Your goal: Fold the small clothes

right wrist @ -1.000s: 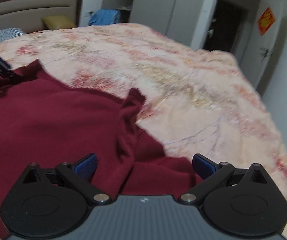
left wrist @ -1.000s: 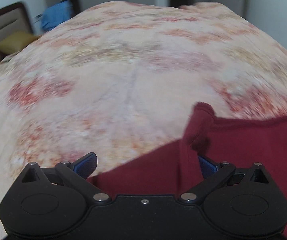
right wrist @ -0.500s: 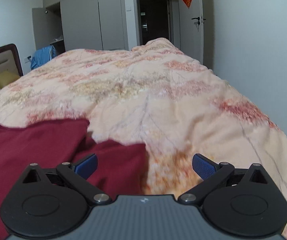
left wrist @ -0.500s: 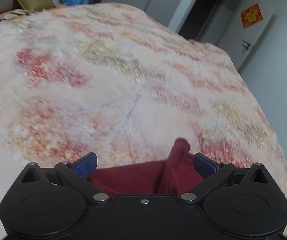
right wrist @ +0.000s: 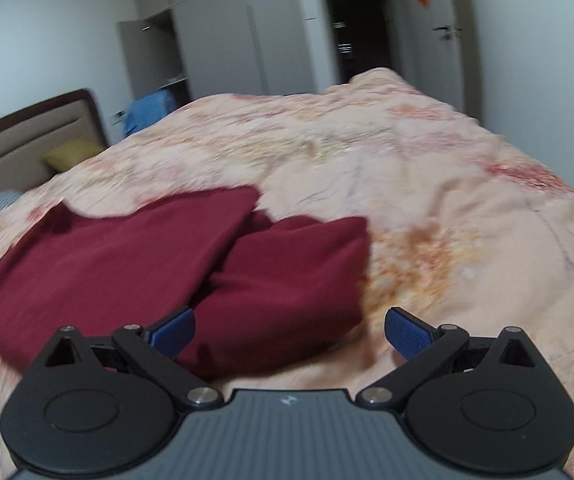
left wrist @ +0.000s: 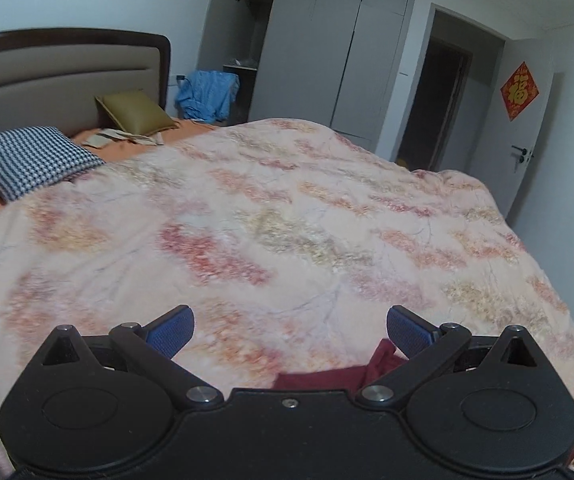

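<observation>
maroon garment (right wrist: pixel 167 264) — under right gripper's (right wrist: pixel 290 330) left finger

Open quilt (left wrist: pixel 287 220) ahead of both claws, maroon garment (right wrist: pixel 167 264) left, pillows (left wrist: pixel 35 160) far

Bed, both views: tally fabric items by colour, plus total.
Dark red garment: 1
Olive pillow: 1
Blue-and-white checked pillow: 1
Blue clothing heap behind the bed: 1
Floral pink quilt: 1
Total: 5
</observation>
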Demonstrator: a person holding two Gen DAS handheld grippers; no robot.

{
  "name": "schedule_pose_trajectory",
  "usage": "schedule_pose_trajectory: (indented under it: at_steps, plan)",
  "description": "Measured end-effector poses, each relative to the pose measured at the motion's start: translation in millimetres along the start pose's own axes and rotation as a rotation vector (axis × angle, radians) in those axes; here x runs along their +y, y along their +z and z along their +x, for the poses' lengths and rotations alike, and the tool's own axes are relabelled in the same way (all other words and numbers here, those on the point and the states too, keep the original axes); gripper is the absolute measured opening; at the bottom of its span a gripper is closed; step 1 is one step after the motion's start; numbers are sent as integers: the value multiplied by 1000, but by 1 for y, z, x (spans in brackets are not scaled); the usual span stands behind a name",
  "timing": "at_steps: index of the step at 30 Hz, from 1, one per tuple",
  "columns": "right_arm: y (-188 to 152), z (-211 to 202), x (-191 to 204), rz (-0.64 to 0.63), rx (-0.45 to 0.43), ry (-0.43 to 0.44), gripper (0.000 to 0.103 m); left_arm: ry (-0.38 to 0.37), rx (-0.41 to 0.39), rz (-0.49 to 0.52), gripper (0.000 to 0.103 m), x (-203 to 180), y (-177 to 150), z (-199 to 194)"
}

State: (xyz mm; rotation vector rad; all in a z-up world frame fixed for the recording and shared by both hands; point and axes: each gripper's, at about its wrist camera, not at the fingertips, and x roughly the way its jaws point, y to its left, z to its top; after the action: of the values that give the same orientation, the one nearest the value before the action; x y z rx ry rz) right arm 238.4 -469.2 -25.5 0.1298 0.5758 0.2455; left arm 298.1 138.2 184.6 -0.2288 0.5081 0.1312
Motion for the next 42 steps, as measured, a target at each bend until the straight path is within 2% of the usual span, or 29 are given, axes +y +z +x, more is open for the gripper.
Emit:
schedule_pose_trajectory:
  at_steps: [2,7,10,11,12,15,16,18,20,22,23,26,29,30,31,32,34,36,39,42]
  plan:
    - [-4,3,1,-26,10,39,103,36,-3,20,102,3,-15,-21]
    - [6,10,-17,-9,8,33,103,95,-15,-10,102,9,-81,-54]
    - [11,17,-33,30,34,120,101,96,18,-67,102,6,-127,-51]
    - [12,18,-37,43,37,148,97,87,28,-91,102,4,-141,-48]
    - [13,19,-39,53,42,167,88,75,40,-115,102,1,-153,-47]
    - [18,18,-39,61,62,196,81,45,60,-153,102,-11,-175,-42]
    - [21,15,-38,68,68,211,74,35,60,-162,102,-13,-179,-43]
    - [29,8,-43,156,99,273,63,15,58,-176,102,-18,-184,-46]
    - [35,-1,-50,279,132,347,66,11,61,-168,102,-20,-185,-47]
    - [41,-16,-51,320,107,402,84,15,57,-145,102,-23,-185,-48]
    - [43,-22,-49,309,95,401,87,15,55,-130,102,-24,-185,-47]
    - [44,-26,-43,252,102,319,87,39,52,-117,102,-25,-185,-44]
    - [35,-15,-39,219,136,204,81,50,51,-124,102,-23,-187,-43]
    - [29,-9,-38,223,147,169,73,53,53,-123,102,-22,-187,-44]
    - [24,-4,-37,233,154,138,60,56,56,-121,102,-20,-187,-45]
    - [19,-1,-38,251,155,102,55,62,57,-116,102,-18,-187,-47]
    - [9,-4,-41,320,127,50,37,82,54,-102,102,-13,-186,-52]
    - [3,-11,-41,371,89,31,31,112,67,-84,102,-9,-186,-51]
    - [-3,-15,-30,319,76,-29,22,153,108,-59,102,-8,-189,-37]
    - [-5,-14,-24,309,90,-74,21,133,128,-79,102,-10,-195,-23]
